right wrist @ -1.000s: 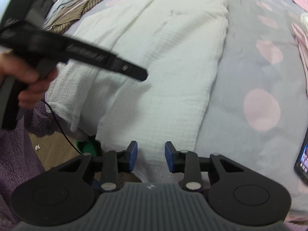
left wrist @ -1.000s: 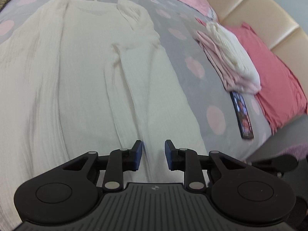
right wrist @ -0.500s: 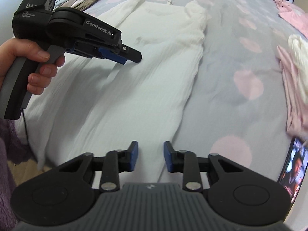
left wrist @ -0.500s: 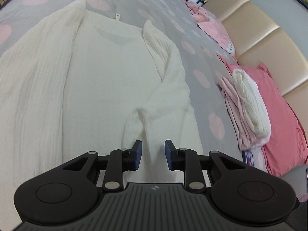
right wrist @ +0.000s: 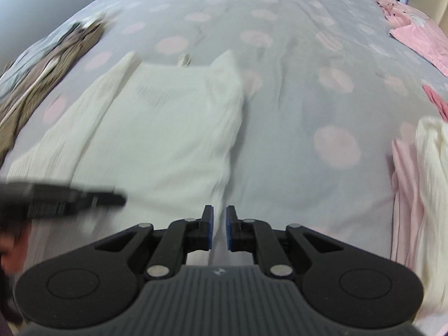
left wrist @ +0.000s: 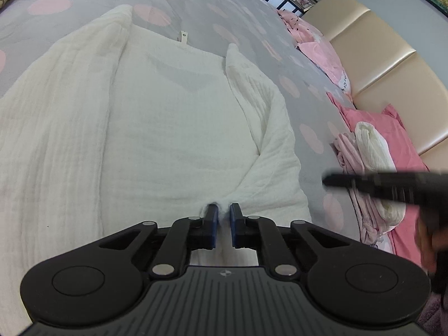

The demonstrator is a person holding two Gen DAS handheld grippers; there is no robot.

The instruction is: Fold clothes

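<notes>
- White crinkled-cotton garment (left wrist: pixel 173 128) lies spread flat on the grey bedspread with pink dots (left wrist: pixel 212 5), both long sides folded inward over its middle; a small tag (left wrist: pixel 183 37) shows at its far edge.
- Left gripper (left wrist: pixel 223 215): jaws closing, blue pads pinching a raised fold of the white cloth at the garment's near edge.
- Right gripper (right wrist: pixel 219 217): jaws opening slightly from a narrow gap, nothing between them; it hangs above the garment's right edge where cloth meets bedspread. This view is motion-blurred.
- Stack of folded pale pink and white clothes (left wrist: pixel 364 154) sits to the right, against a coral-pink pillow (left wrist: pixel 392 128).
- Brown striped clothing (right wrist: pixel 47 56) lies heaped at the bed's far left.
</notes>
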